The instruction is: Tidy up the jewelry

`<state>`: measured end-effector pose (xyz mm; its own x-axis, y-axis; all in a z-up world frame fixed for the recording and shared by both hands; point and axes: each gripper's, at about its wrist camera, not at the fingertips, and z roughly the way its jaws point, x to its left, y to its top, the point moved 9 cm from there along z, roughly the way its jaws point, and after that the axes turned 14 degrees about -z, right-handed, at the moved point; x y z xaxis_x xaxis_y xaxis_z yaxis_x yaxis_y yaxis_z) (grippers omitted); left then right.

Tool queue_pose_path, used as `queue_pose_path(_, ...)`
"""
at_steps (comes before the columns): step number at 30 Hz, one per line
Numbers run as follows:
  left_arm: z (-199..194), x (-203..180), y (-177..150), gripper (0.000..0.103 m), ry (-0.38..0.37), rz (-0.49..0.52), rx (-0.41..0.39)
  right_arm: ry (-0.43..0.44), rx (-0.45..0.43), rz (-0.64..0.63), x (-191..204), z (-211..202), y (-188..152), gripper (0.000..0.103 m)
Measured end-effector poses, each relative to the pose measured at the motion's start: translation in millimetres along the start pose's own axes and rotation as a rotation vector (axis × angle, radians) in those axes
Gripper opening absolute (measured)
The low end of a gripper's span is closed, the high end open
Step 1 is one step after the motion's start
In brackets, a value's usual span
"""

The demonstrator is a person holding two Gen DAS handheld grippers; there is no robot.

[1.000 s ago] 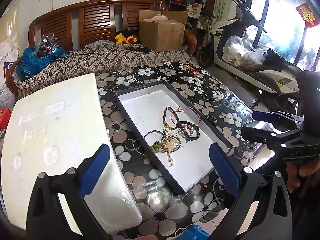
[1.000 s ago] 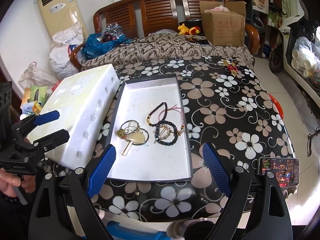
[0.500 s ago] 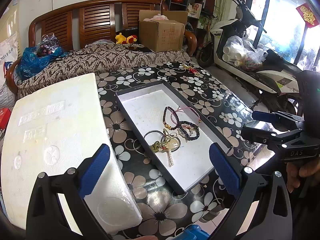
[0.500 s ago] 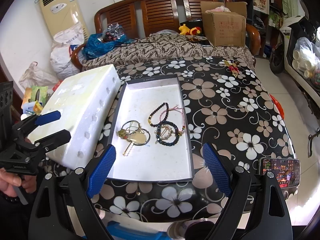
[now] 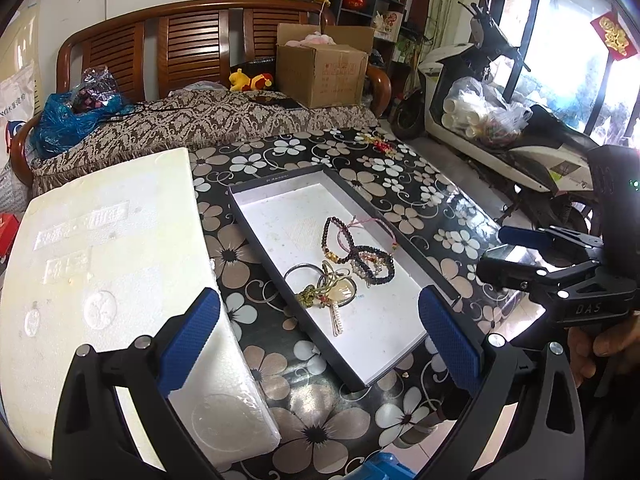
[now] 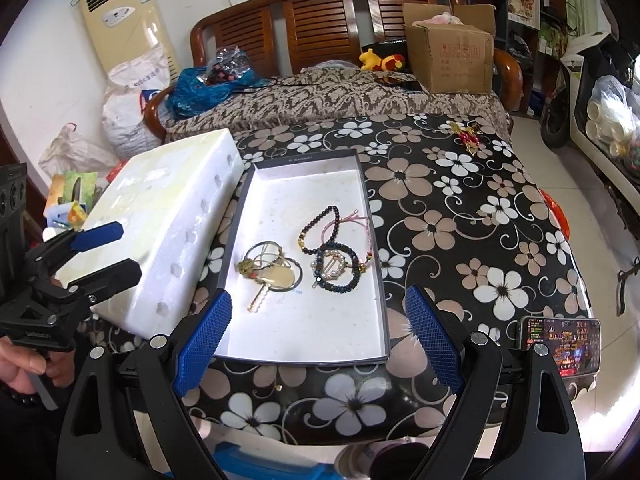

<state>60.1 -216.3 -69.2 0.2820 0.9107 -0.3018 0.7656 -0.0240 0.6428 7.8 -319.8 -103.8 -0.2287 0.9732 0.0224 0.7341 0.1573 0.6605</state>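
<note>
Right tongs nearest, released, jaws wide, nothing between, hovering above near edge of tray. Left tongs likewise released, empty, beside white foam box. Phone lit at near right corner of flowered surface. Shallow tray mid-surface, white floor, holding jewelry: ring with pendant, dark bead bracelets, pink cord bracelet, tangled together. Red-gold ornament at far surface edge. Beyond: wooden bench, cardboard box.

Black tablecloth with beige and white flowers, white-lined dark tray, white foam box
</note>
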Motion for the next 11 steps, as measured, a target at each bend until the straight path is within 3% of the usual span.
queue_pose_path(11,2.9,0.8,-1.0,0.098,0.019,0.002,0.017,0.001,-0.001,-0.002,-0.2,0.2,-0.2,0.09)
